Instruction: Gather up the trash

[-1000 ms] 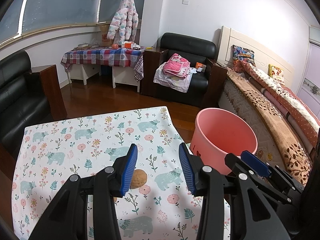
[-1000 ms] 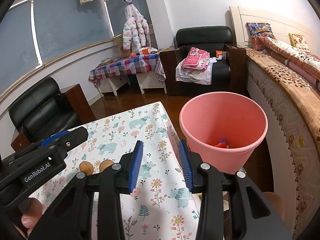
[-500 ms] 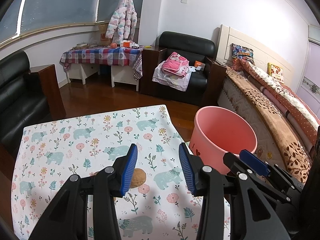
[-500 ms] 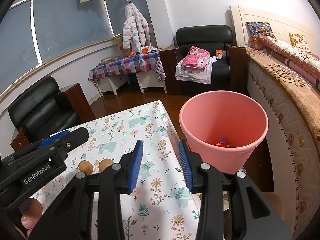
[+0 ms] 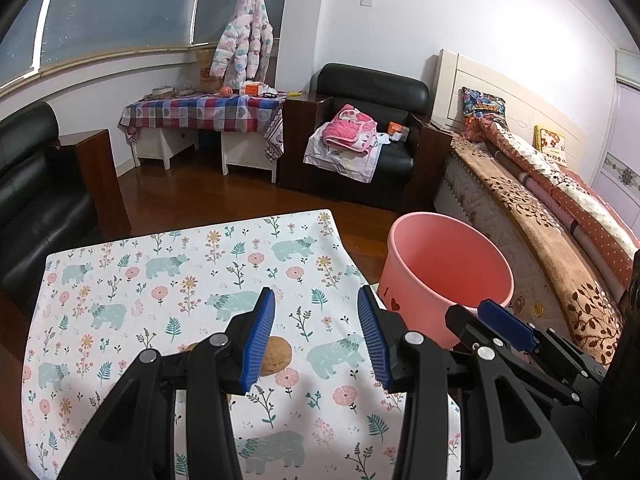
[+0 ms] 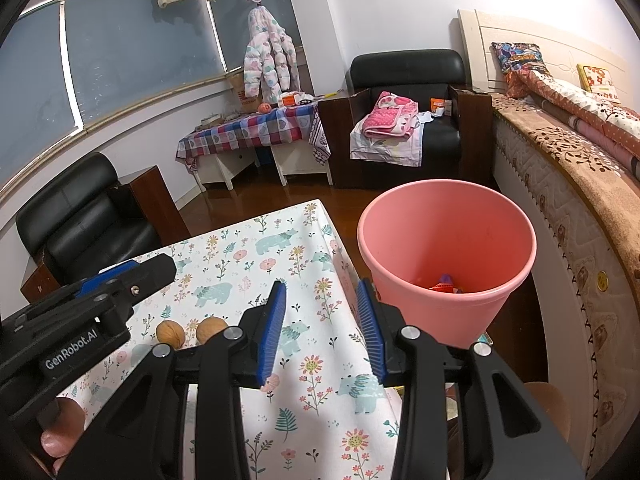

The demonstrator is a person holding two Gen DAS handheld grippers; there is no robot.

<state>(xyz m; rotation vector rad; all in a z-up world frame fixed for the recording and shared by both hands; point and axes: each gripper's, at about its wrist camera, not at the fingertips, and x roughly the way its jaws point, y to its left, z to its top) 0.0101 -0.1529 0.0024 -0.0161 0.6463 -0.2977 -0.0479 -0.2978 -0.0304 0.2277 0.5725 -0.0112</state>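
I have both tools over the near end of the table (image 5: 120,264), which is covered in a cloth printed with bears and flowers. My left gripper (image 5: 316,336) has its jaws apart with nothing between them. Just behind its left blue pad, a walnut (image 5: 276,354) lies on the cloth, partly hidden by that finger. From the right camera I can see two walnuts: the left one (image 6: 170,332) and the right one (image 6: 212,327), side by side, close but not touching as far as I can tell, on the near left part of the table.

My right gripper (image 6: 322,330) also has its jaws apart and holds nothing. It hangs over the right edge of the table, next to the pink bucket (image 6: 446,216), which stands on the floor just right of the table, between it and the bed (image 6: 568,160). At the bottom of the bucket I can make out some coloured scraps (image 6: 444,284), red and purple, too small to name.

In the left view the right tool's body shows at the near right, in front of the bucket (image 5: 444,240).

At the far side of the room are a black armchair (image 5: 368,92) with a pink blanket (image 5: 348,128) on it and a side table with a checked cloth (image 5: 204,110).
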